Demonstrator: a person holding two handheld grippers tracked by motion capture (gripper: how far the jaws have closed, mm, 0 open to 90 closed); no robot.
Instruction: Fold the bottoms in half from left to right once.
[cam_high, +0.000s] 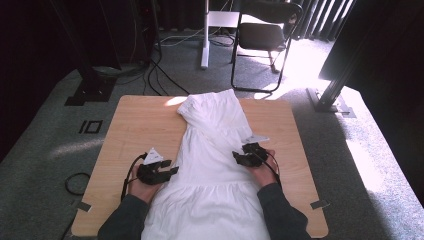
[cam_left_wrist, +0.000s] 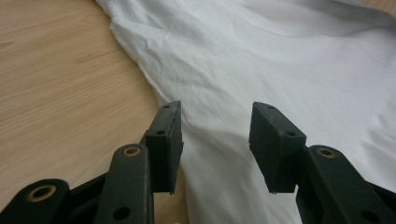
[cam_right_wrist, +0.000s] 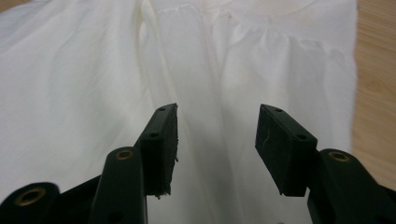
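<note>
Nearest the lens, two pairs of black fingers (cam_left_wrist: 164, 140), spread apart with nothing pinched between them. Left gripper (cam_high: 173, 170) low at the near-left edge of the white dress (cam_high: 215, 150), fingers released over the spot where cloth meets bare counter (cam_high: 135, 125). Right gripper (cam_high: 234, 155) at the opposite edge of the dress, fingers (cam_right_wrist: 161, 140) likewise released, hovering over a lengthwise fold and a gathered seam.

Dress spread lengthwise down the middle of the counter, narrow top toward the far edge, skirt hanging over the near edge between the sleeves of the person.

Likely step in hand: taking a fresh hold on the two side edges, for smoothing or folding. To do it well:

- Lower each gripper until the bottom finger slides under the hem edge, not merely onto the top layer.
- Catch every layer at the edge; thin fabric slips out of a shallow bite.
- Match the two holds at equal height along the dress, to avoid a skewed fold.
- Close fully before any lift, then move both hands together, keeping the cloth lightly taut.
</note>
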